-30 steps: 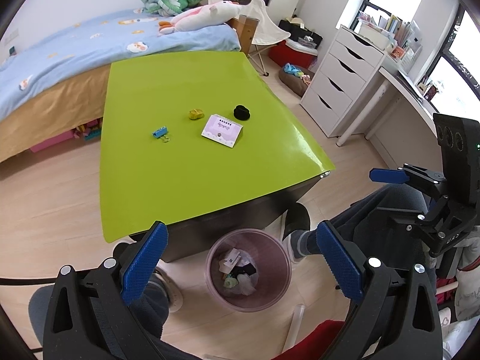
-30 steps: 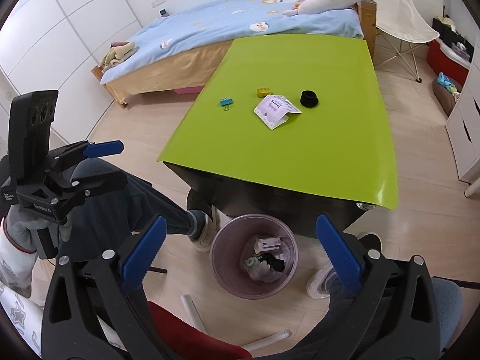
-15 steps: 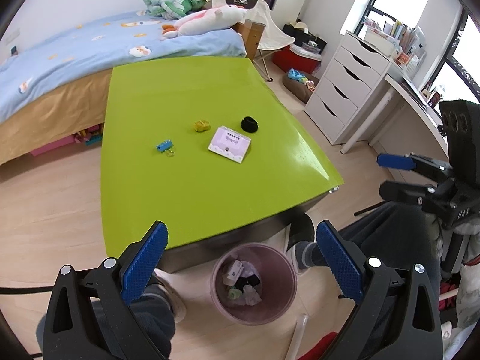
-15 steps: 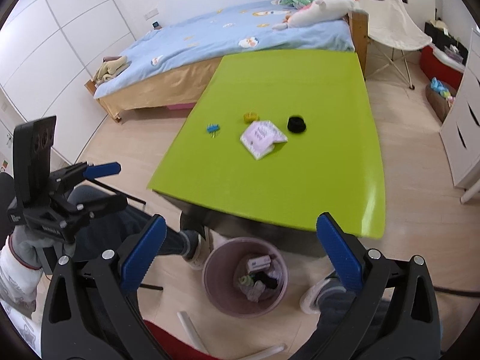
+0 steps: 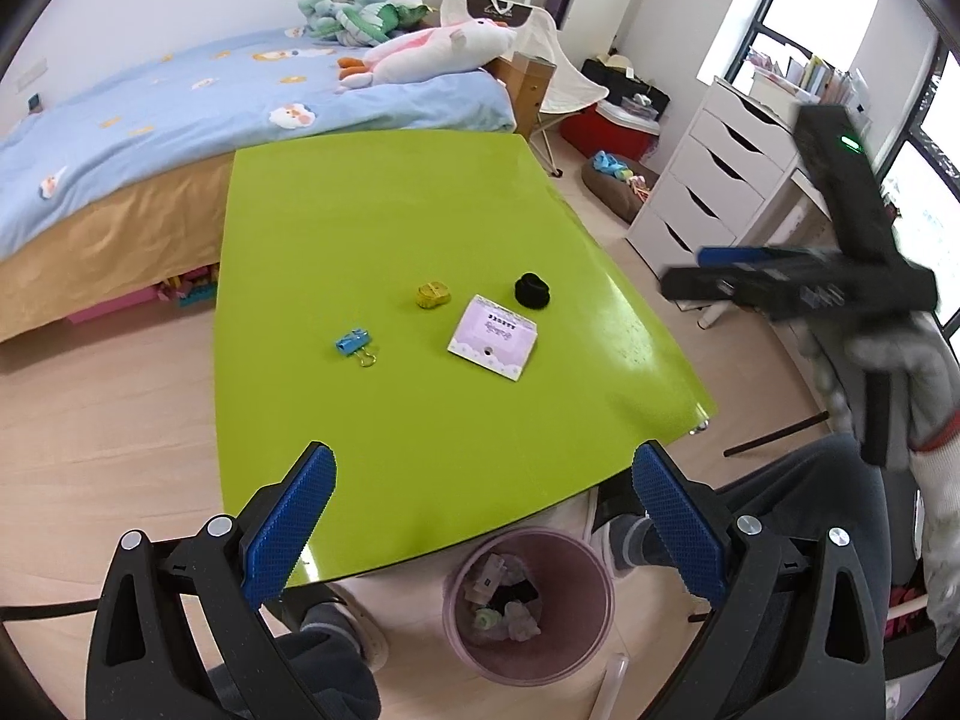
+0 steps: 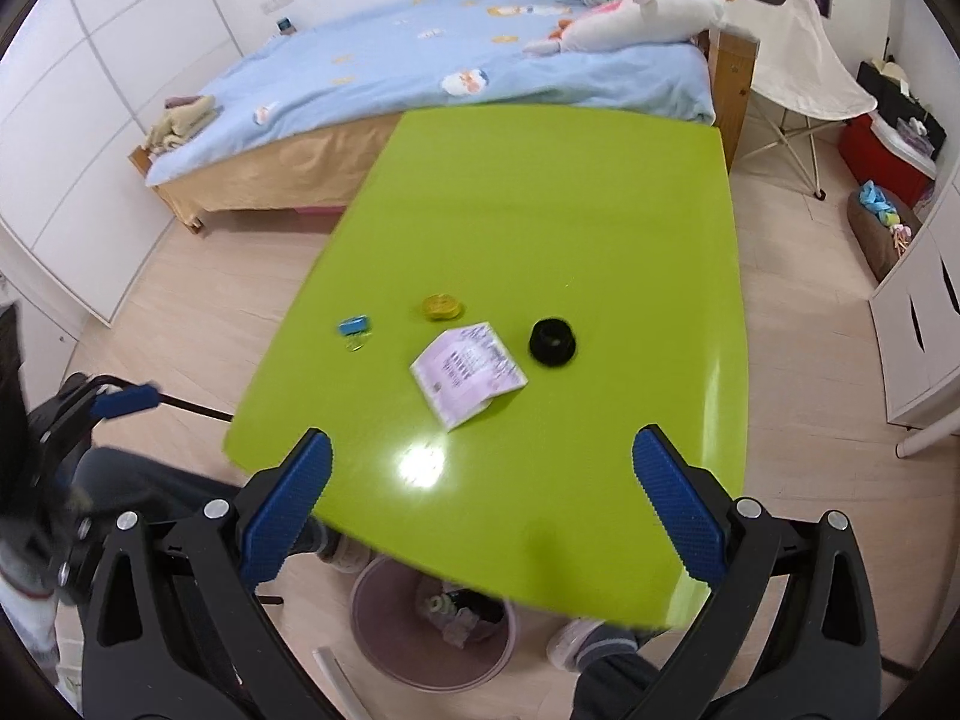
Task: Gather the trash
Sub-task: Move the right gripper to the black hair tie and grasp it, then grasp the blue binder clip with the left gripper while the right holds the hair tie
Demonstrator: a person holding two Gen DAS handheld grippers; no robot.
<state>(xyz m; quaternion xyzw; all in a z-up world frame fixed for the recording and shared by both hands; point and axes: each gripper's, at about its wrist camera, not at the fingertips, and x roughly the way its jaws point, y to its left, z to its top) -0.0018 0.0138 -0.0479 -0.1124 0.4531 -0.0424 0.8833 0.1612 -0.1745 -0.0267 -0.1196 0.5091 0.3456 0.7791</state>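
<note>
On the green table (image 5: 372, 228) (image 6: 540, 192) lie a blue binder clip (image 5: 354, 343) (image 6: 354, 327), a yellow round piece (image 5: 433, 294) (image 6: 441, 306), a pale purple card packet (image 5: 493, 337) (image 6: 468, 373) and a black cap (image 5: 531, 290) (image 6: 552, 342). A pink trash bin (image 5: 528, 603) (image 6: 384, 654) with litter stands on the floor at the table's near edge. My left gripper (image 5: 480, 510) is open and empty above the near edge. My right gripper (image 6: 480, 498) is open and empty over the table's near part.
A bed with a blue cover (image 5: 180, 102) (image 6: 456, 60) stands behind the table. White drawers (image 5: 708, 192) (image 6: 924, 324) are at the right. A folding chair (image 6: 792, 66) stands by the bed. My legs (image 5: 780, 498) are by the bin.
Both grippers have moved forward and up, over the table's near edge. The bin has slid toward the bottom of both views. The right gripper has risen in the left view.
</note>
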